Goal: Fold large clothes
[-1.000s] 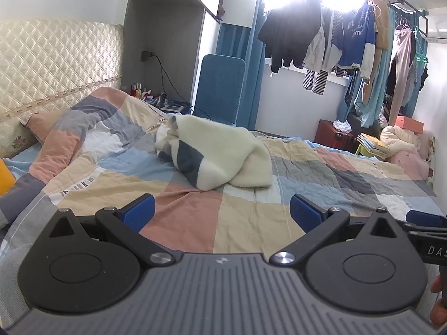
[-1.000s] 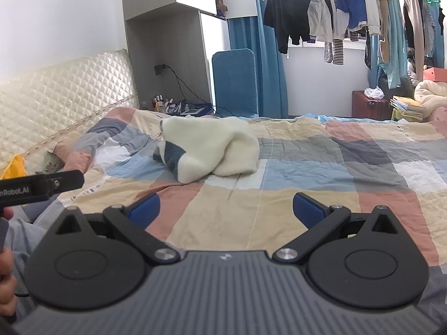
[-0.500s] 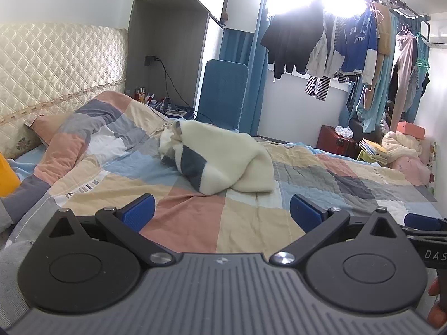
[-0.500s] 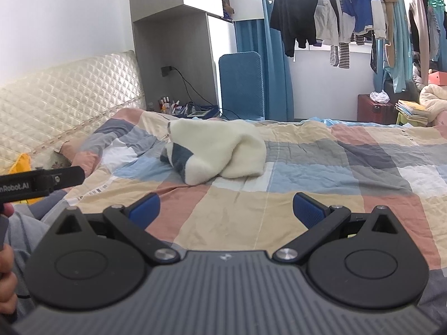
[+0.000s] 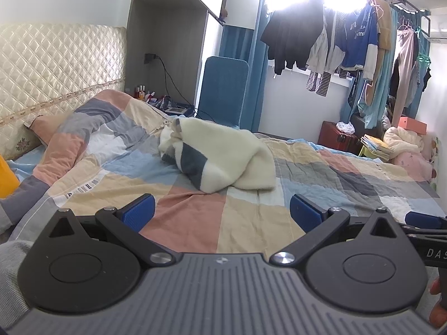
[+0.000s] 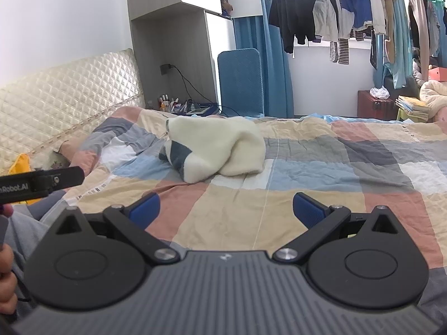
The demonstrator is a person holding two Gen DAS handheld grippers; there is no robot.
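Left gripper and right gripper both spread wide, pinching nothing, low over the patchwork quilt. Cream fleece garment crumpled straight ahead, beyond both sets of fingertips, untouched.

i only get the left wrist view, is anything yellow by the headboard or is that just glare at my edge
Observer: It is real. The right wrist view shows a yellow cloth lying against the headboard.
Operator: ok and is the right gripper holding the fleece yet
Observer: No. The right gripper is wide open, short of the fleece, over the quilt.
Operator: can you see my gripper from there
Observer: Only a black bar of the left gripper at the left edge, above a hand.
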